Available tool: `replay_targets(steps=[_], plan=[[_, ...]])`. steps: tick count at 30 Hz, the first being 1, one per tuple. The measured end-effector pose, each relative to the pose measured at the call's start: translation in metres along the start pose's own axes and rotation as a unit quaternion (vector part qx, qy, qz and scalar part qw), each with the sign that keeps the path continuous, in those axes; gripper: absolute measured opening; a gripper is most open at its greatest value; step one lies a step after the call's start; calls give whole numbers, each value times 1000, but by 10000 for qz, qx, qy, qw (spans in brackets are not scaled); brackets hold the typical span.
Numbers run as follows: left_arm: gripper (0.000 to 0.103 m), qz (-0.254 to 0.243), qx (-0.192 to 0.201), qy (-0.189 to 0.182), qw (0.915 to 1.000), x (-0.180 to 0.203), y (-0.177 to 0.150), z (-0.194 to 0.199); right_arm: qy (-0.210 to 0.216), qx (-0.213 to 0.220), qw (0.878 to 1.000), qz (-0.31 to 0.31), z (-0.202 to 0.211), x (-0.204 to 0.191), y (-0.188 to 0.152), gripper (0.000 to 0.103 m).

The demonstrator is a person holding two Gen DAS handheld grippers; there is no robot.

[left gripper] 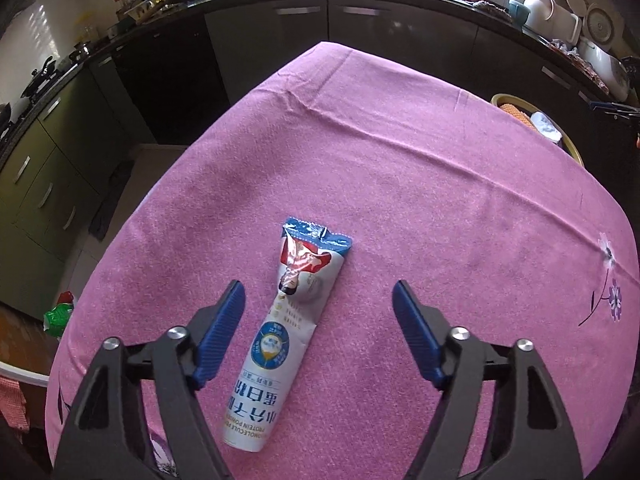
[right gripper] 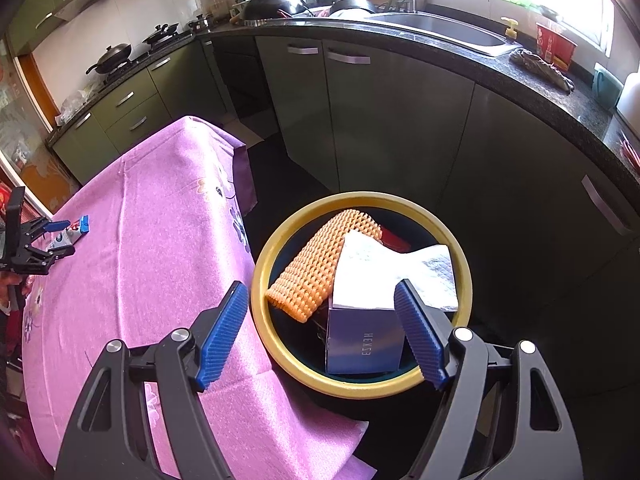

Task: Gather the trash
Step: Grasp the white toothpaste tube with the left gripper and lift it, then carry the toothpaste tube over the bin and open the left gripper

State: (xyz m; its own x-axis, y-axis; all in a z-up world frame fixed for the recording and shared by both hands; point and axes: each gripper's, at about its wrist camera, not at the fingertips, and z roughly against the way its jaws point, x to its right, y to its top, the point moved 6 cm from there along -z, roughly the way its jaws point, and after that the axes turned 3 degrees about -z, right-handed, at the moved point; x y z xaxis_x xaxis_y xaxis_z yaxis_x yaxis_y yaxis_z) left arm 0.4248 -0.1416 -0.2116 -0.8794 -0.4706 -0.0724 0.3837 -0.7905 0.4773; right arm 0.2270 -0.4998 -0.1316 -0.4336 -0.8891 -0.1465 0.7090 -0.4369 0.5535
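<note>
Pink tablecloth (left gripper: 400, 168) has one piece of trash left: a flat foil sachet (left gripper: 286, 332), between our left gripper (left gripper: 319, 292) jaws, untouched. Light, crinkly, slippery; we pinch mid-body. Right gripper (right gripper: 320, 296) hangs open over the bin (right gripper: 264, 264) beside the tablecloth.
</note>
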Motion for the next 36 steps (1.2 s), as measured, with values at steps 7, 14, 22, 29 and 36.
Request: replay_targets(steps=[7,14,22,29,36], plan=[[41,205,17,-202,9996,-4,-3,1,80,-78,9999,128,-7,-13,2,75],[22,514,17,-388,9979,1,-17,11,155,-52,9997,202,-3,-18,3,75],[22,696,243,-244,9970,32,-25,41,355,130,9990,225,20,-18,1,75],[22,736,496,64,9960,88,-13,84,468,270,9982,247,45,-7,-7,75],[22,762,860,-6,9934,171,26,117,472,451,9978,64,70,28,-17,75]])
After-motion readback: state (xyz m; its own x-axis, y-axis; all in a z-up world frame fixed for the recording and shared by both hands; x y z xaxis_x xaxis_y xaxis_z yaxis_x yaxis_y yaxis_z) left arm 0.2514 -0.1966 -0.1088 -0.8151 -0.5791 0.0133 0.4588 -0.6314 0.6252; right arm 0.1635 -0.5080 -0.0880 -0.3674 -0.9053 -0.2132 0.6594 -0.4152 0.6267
